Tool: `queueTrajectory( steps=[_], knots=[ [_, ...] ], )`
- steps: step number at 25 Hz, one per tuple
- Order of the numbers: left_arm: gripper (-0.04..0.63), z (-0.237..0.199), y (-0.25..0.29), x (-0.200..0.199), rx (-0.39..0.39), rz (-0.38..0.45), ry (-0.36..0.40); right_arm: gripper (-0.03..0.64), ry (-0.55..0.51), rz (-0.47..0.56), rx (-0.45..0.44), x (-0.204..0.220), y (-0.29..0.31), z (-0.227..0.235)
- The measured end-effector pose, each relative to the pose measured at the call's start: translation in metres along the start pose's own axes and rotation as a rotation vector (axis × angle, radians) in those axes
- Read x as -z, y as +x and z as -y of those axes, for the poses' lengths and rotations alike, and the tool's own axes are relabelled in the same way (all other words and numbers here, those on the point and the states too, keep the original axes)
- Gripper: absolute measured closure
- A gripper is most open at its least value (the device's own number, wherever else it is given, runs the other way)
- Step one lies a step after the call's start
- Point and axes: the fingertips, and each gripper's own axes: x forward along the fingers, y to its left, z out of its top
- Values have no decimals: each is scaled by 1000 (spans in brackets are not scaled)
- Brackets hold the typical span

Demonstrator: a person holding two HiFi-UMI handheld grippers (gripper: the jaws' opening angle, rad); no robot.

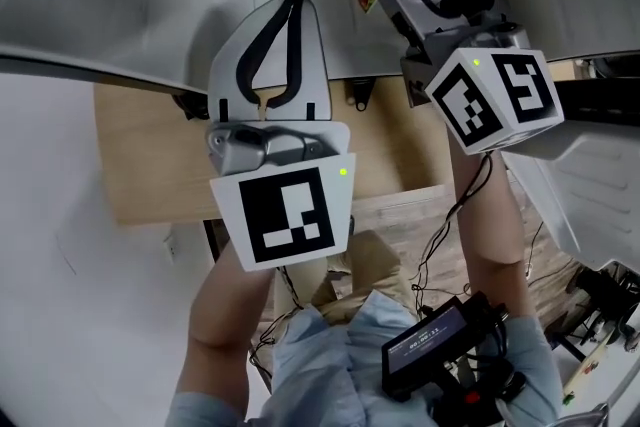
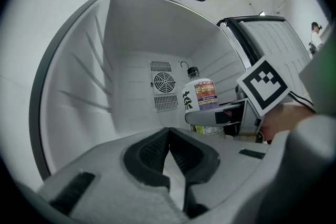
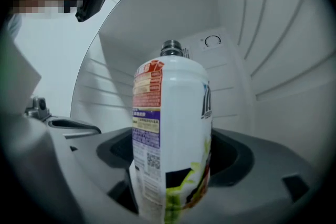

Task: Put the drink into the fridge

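Grips drink bottle (image 3: 170, 113) upright between wide-set jaws of right gripper (image 3: 173, 162), fridge (image 2: 131, 55) cavity straight ahead; left gripper (image 2: 169, 139) alongside, jaws together, empty.

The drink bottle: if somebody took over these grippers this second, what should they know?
Left gripper: jaws together, empty, pointing into the open fridge.
Right gripper: shut on the drink bottle, upright, inside the fridge's opening.
Done: bottle picked up and brought in.
Left: probably set it on the fridge floor, open the jaws and pull back. I can't tell if it touches the floor yet.
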Motion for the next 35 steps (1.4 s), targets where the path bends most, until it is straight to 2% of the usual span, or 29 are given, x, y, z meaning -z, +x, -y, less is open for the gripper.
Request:
queueTrajectory(
  steps=[13, 16, 17, 20, 35],
  knots=[
    [586, -3, -5, 6, 4, -9, -3, 216, -34, 20, 29, 20, 21, 12],
    [586, -5, -8, 6, 2, -18, -1, 198, -32, 9, 25, 23, 22, 13],
    [586, -6, -8, 6, 2, -18, -1, 162, -32, -4, 25, 25, 23, 14],
    [586, -6, -10, 5, 4, -17, -3, 117, -33, -29, 33, 29, 21, 16],
    [586, 10, -45, 7, 1, -55, -20, 110, -22, -27, 60, 28, -42, -8]
  ],
)
